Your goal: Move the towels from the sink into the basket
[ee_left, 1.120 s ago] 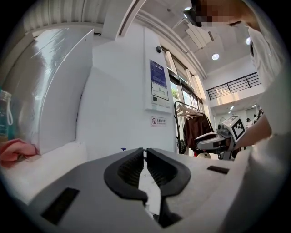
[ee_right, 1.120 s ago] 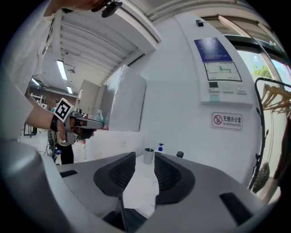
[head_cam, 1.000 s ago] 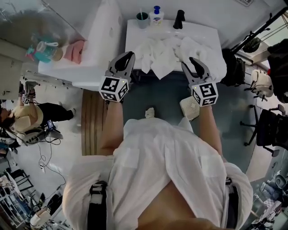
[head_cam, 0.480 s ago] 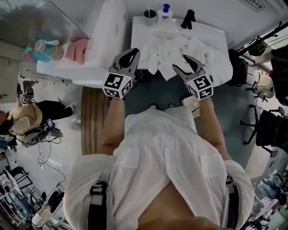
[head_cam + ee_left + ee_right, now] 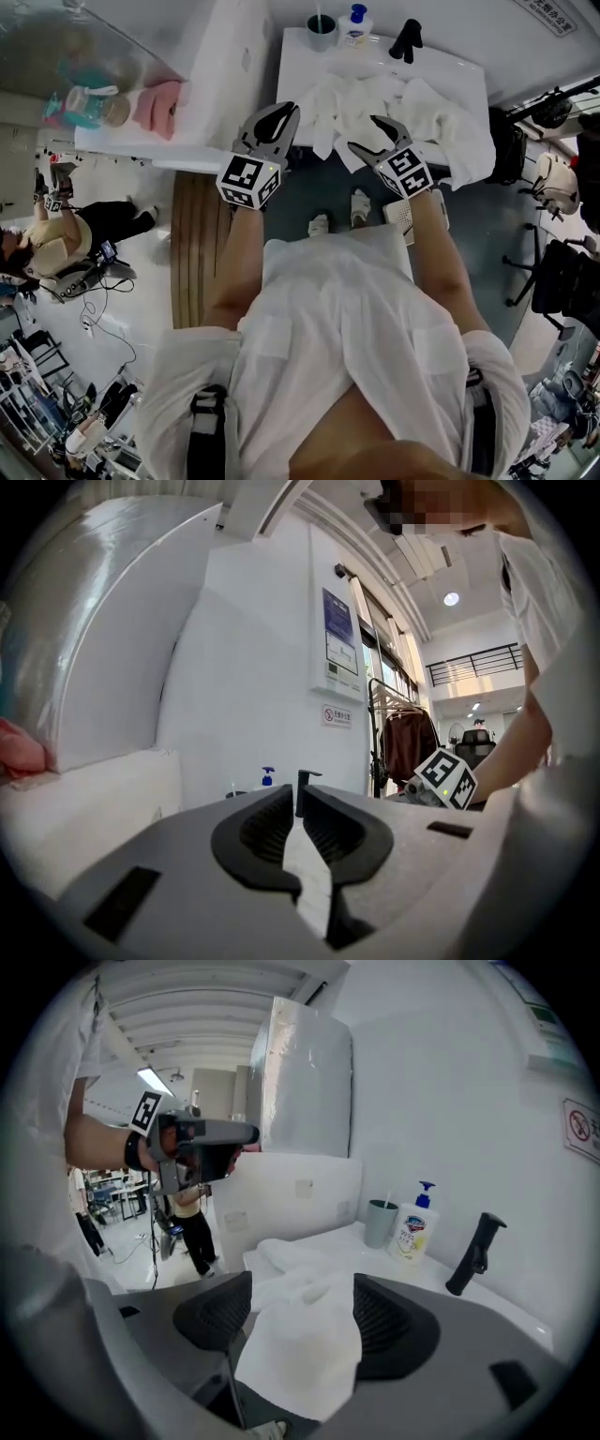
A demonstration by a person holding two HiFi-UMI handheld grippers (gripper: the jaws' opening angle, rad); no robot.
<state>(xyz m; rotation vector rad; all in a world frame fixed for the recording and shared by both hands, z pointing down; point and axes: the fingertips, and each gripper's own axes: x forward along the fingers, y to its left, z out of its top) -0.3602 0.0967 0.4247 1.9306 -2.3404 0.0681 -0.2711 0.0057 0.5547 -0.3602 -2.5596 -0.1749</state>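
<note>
Several white towels point(image 5: 352, 98) lie heaped in the white sink point(image 5: 292, 66) and hang over its front edge. My right gripper point(image 5: 364, 133) is at that hanging edge. Its jaws are opening, and a towel fold point(image 5: 305, 1335) shows between them without either pad pressing on it. My left gripper point(image 5: 284, 111) hovers at the sink's left front corner, beside the towels; its jaws point(image 5: 293, 794) stand shut with nothing in them. A white perforated basket point(image 5: 398, 212) sits on the floor below, mostly hidden by my right arm.
A black faucet point(image 5: 406, 39), a soap bottle point(image 5: 354, 26) and a grey cup point(image 5: 322, 31) stand at the back of the sink. A white cabinet point(image 5: 220, 84) adjoins it on the left, with a pink cloth point(image 5: 155, 103) on it. Office chairs point(image 5: 562, 272) are at the right, a person point(image 5: 37, 248) at the far left.
My right gripper has swung left to the towels' hanging edge and its jaws have spread wider. The left gripper has drifted slightly up and right toward the sink.
</note>
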